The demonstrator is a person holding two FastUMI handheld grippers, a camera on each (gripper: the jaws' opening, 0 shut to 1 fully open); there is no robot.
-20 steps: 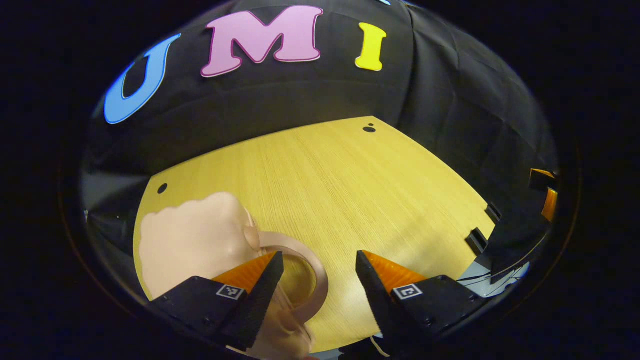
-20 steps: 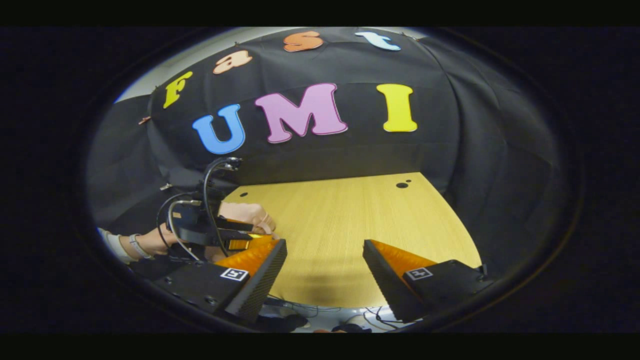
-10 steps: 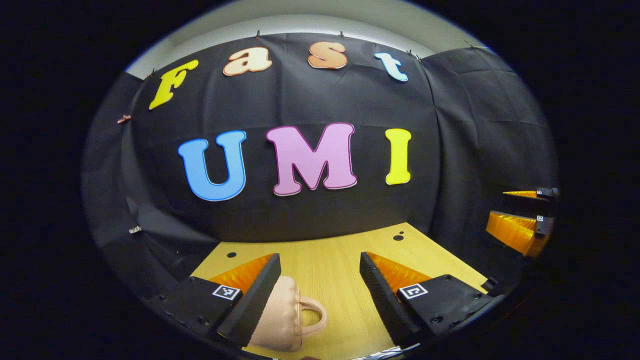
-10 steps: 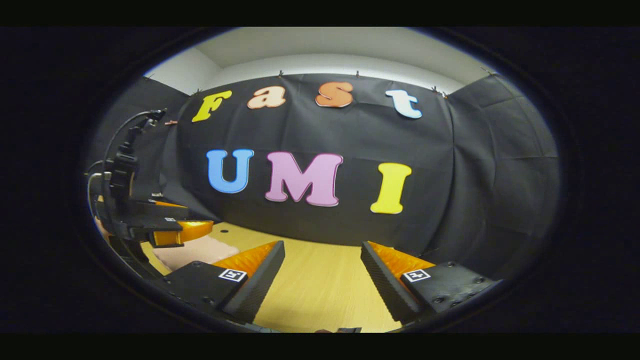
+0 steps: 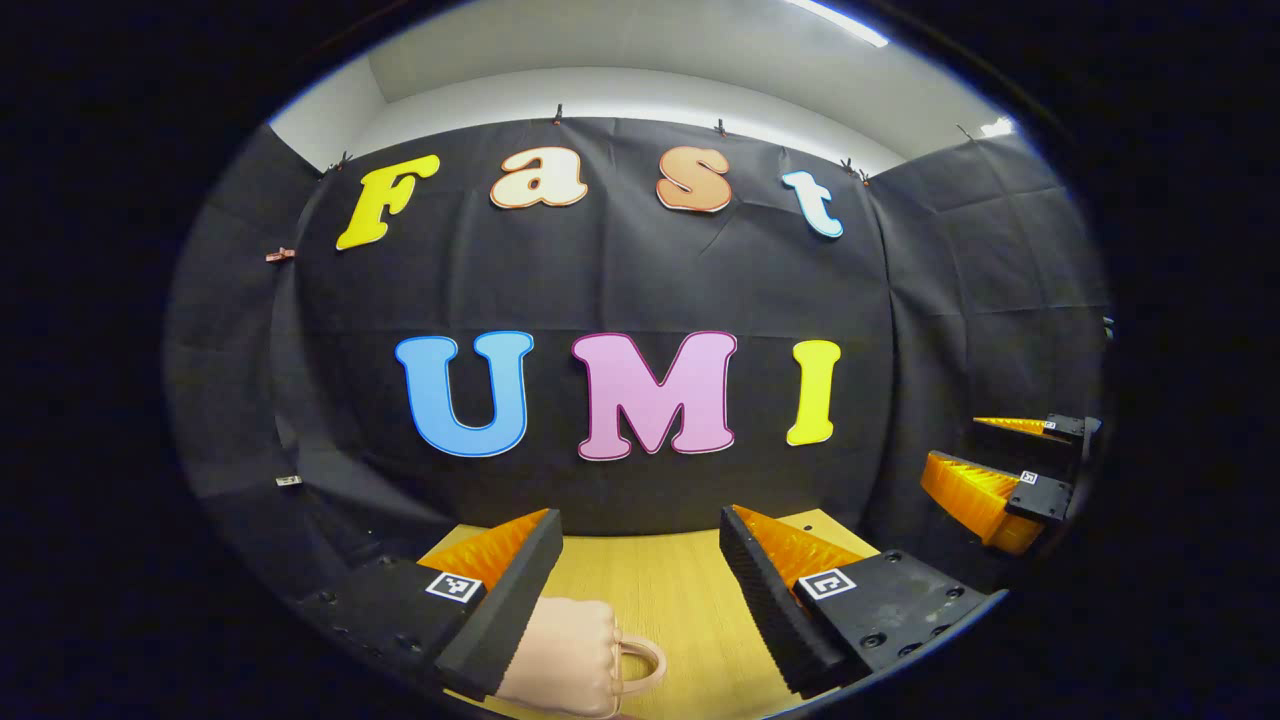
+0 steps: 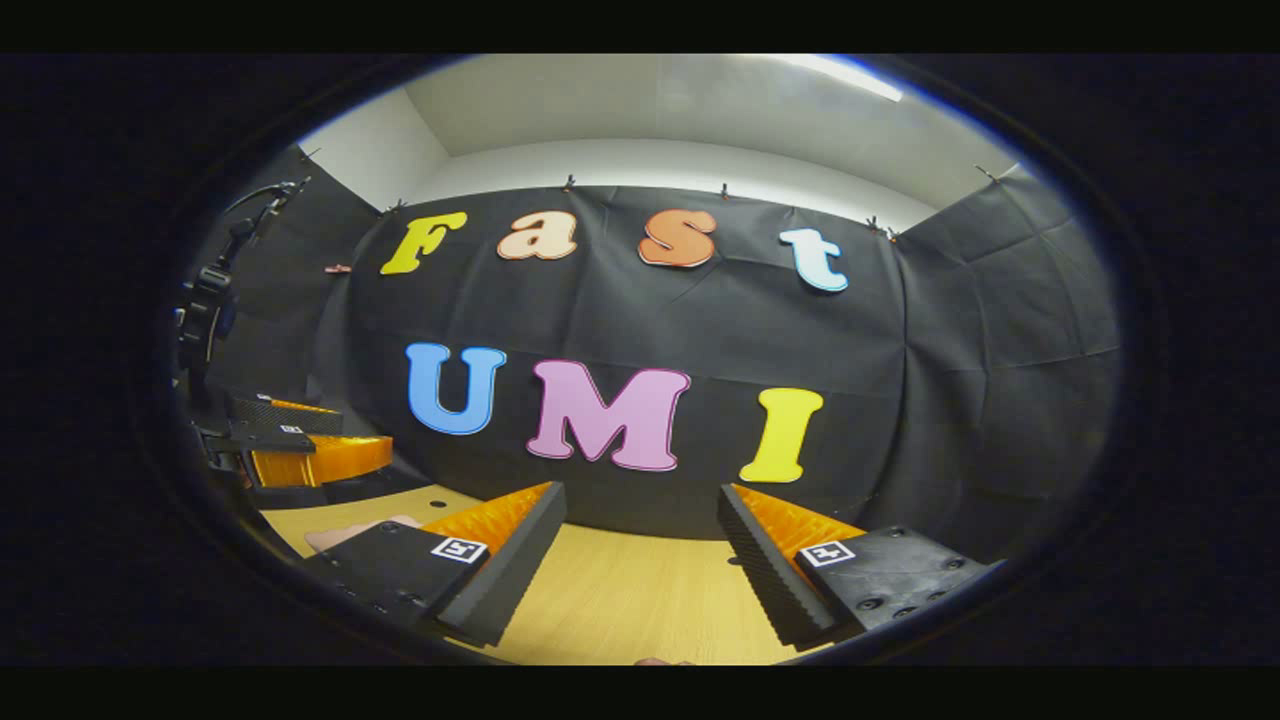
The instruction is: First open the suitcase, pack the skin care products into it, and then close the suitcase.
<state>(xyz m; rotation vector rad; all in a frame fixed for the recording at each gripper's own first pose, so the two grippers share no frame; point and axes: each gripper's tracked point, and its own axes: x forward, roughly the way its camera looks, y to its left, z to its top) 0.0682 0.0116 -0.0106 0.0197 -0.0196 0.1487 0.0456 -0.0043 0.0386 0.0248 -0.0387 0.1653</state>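
A small peach-pink suitcase (image 5: 565, 670) with a loop handle lies closed on the wooden table (image 5: 680, 600), low in the left gripper view. It sits just below and beside the left finger of my left gripper (image 5: 640, 590), which is open and holds nothing. My right gripper (image 5: 950, 445) hangs open at that view's far right. In the right gripper view my right gripper (image 6: 640, 560) stands open above the table (image 6: 620, 610). My left gripper (image 6: 365, 428) is at the far left, with a sliver of the suitcase (image 6: 345, 535) under it.
The black cloth wall stands close behind the table's far edge. A small dark hole (image 6: 437, 494) marks the tabletop near its back left. Cables and a mount (image 6: 205, 310) rise above the left gripper.
Both grippers have tilted up and risen, so the views swung from the tabletop to the wall. The suitcase has slid lower in the left gripper view. Both stayed open.
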